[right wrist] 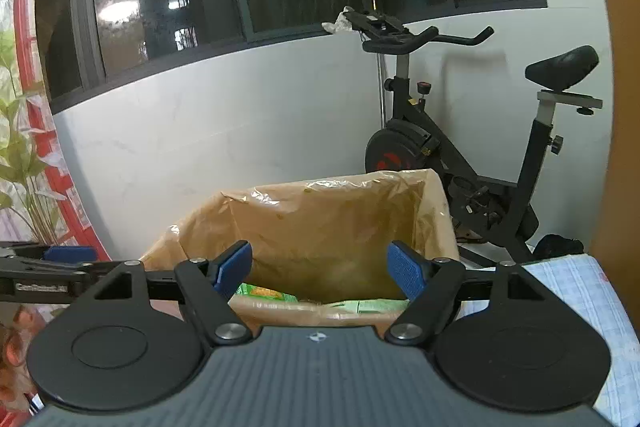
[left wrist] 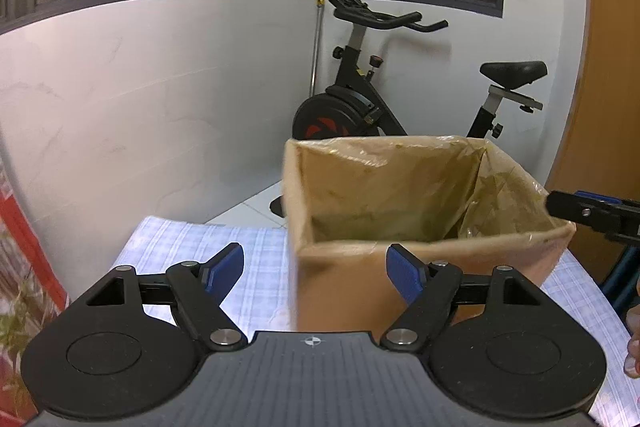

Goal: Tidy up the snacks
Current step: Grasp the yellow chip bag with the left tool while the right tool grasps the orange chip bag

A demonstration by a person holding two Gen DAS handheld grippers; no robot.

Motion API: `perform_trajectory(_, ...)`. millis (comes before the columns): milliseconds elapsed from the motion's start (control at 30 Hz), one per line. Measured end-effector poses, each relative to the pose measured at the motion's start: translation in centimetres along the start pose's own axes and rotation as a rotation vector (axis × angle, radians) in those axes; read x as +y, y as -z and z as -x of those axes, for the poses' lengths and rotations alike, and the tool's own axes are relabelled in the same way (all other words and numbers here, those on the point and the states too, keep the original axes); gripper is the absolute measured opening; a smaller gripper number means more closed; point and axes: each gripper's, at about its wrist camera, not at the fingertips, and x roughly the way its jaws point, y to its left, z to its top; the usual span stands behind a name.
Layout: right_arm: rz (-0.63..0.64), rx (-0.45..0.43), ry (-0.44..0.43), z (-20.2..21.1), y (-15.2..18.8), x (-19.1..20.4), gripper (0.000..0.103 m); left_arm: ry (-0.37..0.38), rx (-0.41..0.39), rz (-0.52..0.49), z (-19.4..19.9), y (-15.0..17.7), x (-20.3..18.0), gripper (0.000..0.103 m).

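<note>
Risk first: I judge that either gripper could snag the loose plastic liner (right wrist: 248, 203) or knock the cardboard box (left wrist: 420, 267). The left gripper (left wrist: 316, 269) and right gripper (right wrist: 320, 269) both stand wide apart, holding nothing. Green snack packs (right wrist: 264, 293) lie inside the box at 12 o'clock. Free checked tablecloth (left wrist: 180, 247) lies at 10 o'clock; the table edge runs at 3 o'clock.

both wrist views face the box (left wrist: 420, 259) closely
</note>
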Motion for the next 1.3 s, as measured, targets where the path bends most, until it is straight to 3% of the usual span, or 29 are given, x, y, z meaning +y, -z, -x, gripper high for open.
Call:
perform_trajectory(267,0.029,0.012,0.011,2.2,3.9,-0.3,0.078,-0.009,0.052,0.057,1.0,5.0,2.3,0.081)
perform_trajectory(600,0.03,0.174,0.094,2.2,10.1,-2.7,0.077,0.001,0.176,0.123,-1.1,10.8,2.7,0.081)
perform_trajectory(1000,-0.088,0.346,0.217,2.8,15.6,-6.8,0.095,0.006,0.215,0.17,-1.9,12.6,3.3,0.081)
perform_trajectory(1167,-0.196,0.413,0.213,2.6,17.0,-8.6,0.099,0.007,0.228,0.172,-1.9,13.2,3.2,0.081)
perform_trajectory(1300,-0.203,0.435,0.189,2.0,17.8,-8.5,0.102,0.012,0.245,0.17,-2.1,13.5,3.2,0.081)
